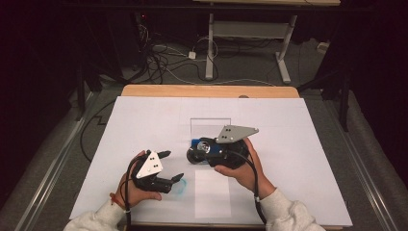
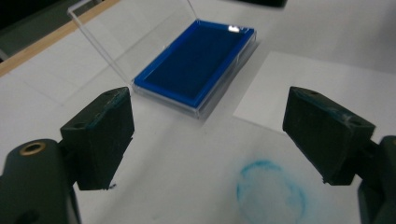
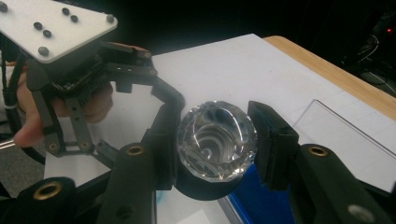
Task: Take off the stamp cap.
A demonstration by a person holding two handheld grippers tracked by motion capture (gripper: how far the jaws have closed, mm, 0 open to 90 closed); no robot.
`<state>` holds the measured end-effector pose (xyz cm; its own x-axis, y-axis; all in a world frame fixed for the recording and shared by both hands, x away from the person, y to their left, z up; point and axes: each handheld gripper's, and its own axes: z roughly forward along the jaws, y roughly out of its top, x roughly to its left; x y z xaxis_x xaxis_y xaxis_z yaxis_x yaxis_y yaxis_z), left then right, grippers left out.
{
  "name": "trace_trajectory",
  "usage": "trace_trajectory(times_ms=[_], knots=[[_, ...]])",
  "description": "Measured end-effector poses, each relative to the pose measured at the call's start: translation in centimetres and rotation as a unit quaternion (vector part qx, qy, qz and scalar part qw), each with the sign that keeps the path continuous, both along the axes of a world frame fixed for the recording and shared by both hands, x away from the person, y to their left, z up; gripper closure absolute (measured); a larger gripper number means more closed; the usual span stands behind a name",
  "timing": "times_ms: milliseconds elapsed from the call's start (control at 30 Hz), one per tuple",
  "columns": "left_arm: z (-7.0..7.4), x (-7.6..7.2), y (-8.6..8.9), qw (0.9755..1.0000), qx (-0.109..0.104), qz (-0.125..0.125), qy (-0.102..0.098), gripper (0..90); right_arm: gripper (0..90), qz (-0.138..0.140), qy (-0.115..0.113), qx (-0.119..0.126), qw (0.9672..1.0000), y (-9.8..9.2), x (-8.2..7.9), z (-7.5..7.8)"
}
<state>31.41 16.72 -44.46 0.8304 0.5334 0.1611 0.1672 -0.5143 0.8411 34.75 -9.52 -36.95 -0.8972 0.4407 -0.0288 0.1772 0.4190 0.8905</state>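
Observation:
A clear faceted knob on a black base (image 3: 217,140), which looks like a stamp (image 1: 195,155), is clamped between the jaws of my right gripper (image 3: 219,144) just above the table. Right behind it lies a blue ink pad (image 2: 196,63) in a clear case, whose lid (image 2: 135,32) stands up. My left gripper (image 1: 174,165) is at the front left with its jaws wide apart and nothing between them (image 2: 210,135). It hovers over a faint blue ink ring (image 2: 270,191) on the white sheet.
A big white sheet (image 1: 298,144) covers the wooden table (image 1: 207,90). A smaller white paper rectangle (image 1: 212,192) lies in front of the ink pad, just right of the ring. Past the far edge are a dark floor, cables and a desk frame (image 1: 250,29).

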Motion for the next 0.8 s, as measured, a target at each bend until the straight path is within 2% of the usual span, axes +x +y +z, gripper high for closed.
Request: trace_trajectory(times_ms=[100,200,267,400,567,800], knots=[[0.2,0.1,-0.8,1.0,-0.002,-0.008,-0.005,16.5,57.2,0.001,0.001,0.002,1.0,0.1,-0.1,-0.1],[0.2,0.2,-1.8,0.9998,0.006,-0.019,-0.005,18.1,57.2,0.002,0.008,0.004,1.0,-0.1,-0.1,-0.3],[0.1,0.5,-2.8,0.9995,0.019,-0.027,-0.004,18.1,57.2,0.002,0.005,0.003,1.0,-0.2,-0.3,-0.4],[0.3,0.7,-3.5,0.9995,0.007,-0.029,-0.002,18.3,57.2,0.005,0.008,0.007,0.9999,-0.4,-0.4,-0.4],[0.5,0.9,-4.8,0.9993,0.008,-0.036,-0.008,18.8,57.2,0.006,0.016,0.009,0.9998,-0.5,-0.5,-0.6],[0.5,1.1,-5.3,0.999,0.025,-0.037,-0.01,28.2,57.2,0.015,0.022,0.001,0.9996,-0.1,-0.7,-0.9]])
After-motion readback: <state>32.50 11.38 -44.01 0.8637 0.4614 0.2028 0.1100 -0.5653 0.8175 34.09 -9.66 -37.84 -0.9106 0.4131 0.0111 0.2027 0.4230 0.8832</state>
